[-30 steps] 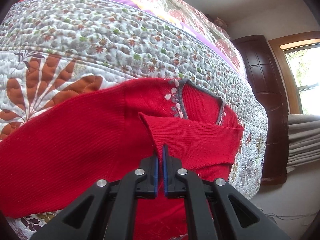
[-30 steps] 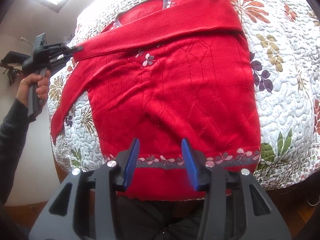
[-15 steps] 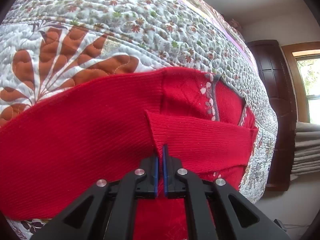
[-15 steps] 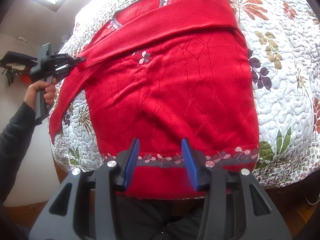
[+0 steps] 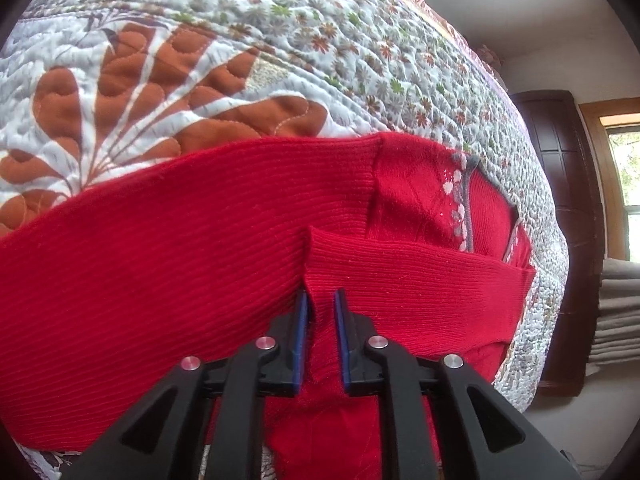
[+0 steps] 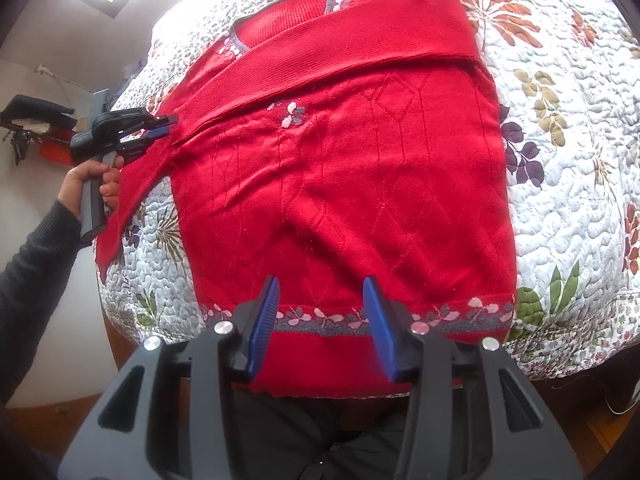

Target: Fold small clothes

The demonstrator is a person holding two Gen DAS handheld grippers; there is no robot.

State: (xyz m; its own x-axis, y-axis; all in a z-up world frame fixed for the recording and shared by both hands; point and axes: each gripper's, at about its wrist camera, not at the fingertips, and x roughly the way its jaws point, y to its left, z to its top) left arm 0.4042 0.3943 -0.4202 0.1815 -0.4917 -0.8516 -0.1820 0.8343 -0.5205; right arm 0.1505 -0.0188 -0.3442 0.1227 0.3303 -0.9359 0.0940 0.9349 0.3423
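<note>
Lying on one quilt [image 6: 568,168], one red sweater [image 6: 344,184] sits untouched by two parted grippers, left [image 5: 321,312] and right [image 6: 320,304].

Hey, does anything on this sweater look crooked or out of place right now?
One thing: the other sleeve is unfolded, trailing off the sweater over the quilt edge. The folded sleeve lies slanted across the chest. No damage visible.

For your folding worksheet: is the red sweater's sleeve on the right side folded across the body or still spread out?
Folded. The sleeve lies as a diagonal band across the chest of the red sweater, its cuff between the fingers of the open left claw.
</note>
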